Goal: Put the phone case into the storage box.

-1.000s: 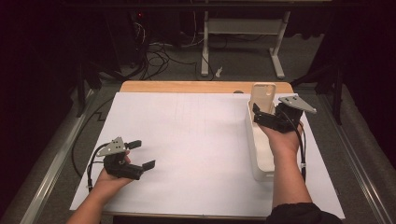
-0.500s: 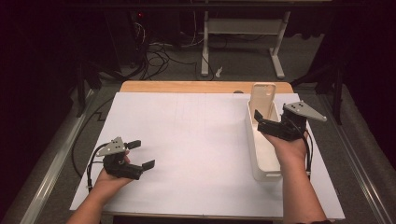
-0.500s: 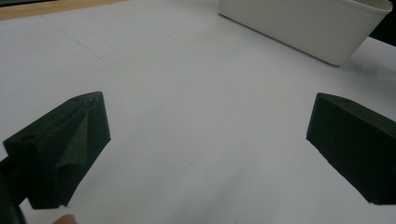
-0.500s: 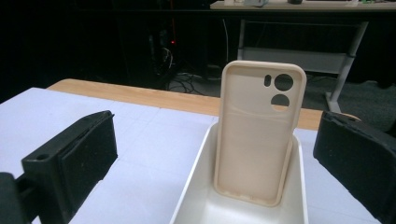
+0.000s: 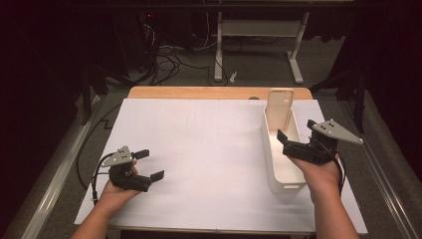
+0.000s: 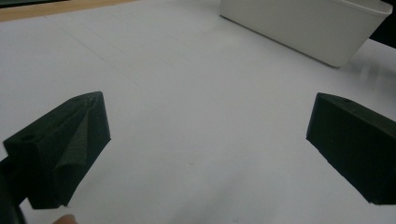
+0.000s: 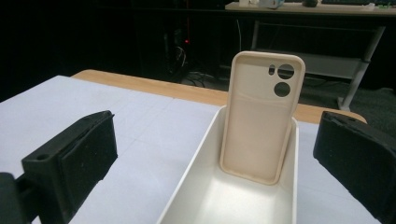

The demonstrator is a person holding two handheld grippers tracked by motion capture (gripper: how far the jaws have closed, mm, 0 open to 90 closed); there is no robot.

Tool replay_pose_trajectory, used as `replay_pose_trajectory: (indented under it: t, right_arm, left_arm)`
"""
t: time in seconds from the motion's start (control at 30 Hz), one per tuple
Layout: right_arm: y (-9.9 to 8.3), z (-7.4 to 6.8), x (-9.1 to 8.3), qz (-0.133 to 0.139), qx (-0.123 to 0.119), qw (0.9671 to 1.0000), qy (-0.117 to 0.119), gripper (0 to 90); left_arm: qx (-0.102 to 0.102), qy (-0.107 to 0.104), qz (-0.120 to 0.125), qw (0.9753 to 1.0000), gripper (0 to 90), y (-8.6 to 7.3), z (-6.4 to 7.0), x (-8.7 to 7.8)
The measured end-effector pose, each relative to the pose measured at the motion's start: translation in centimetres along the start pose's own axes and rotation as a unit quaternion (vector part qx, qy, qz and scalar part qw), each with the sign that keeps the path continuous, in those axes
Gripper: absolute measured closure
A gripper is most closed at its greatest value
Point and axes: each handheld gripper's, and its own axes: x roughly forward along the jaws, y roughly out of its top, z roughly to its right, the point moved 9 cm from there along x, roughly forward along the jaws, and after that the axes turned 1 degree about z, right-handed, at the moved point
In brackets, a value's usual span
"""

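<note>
Currently right gripper hovering spread over bin | phone case leaning upright at 12 o'clock, probably untouched | left gripper resting spread, farther.

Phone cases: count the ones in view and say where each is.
1. The phone case stands upright against the far end wall of the white bin, ahead of the open right gripper. Nothing else lies in the bin.

Left hand-held gripper low, jaws wide apart; right hand-held gripper raised, jaws likewise spread.
</note>
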Motion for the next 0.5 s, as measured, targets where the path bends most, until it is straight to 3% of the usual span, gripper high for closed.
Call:
replay_pose_trajectory:
  t: [0.5]
  right_arm:
    - [-3.1, 0.1, -4.0, 0.016, -0.025, 0.9994, 0.02, 0.1]
  left_arm:
    - [-0.006, 0.003, 0.009, 0.9999, 0.6, 0.4, -0.2, -0.3]
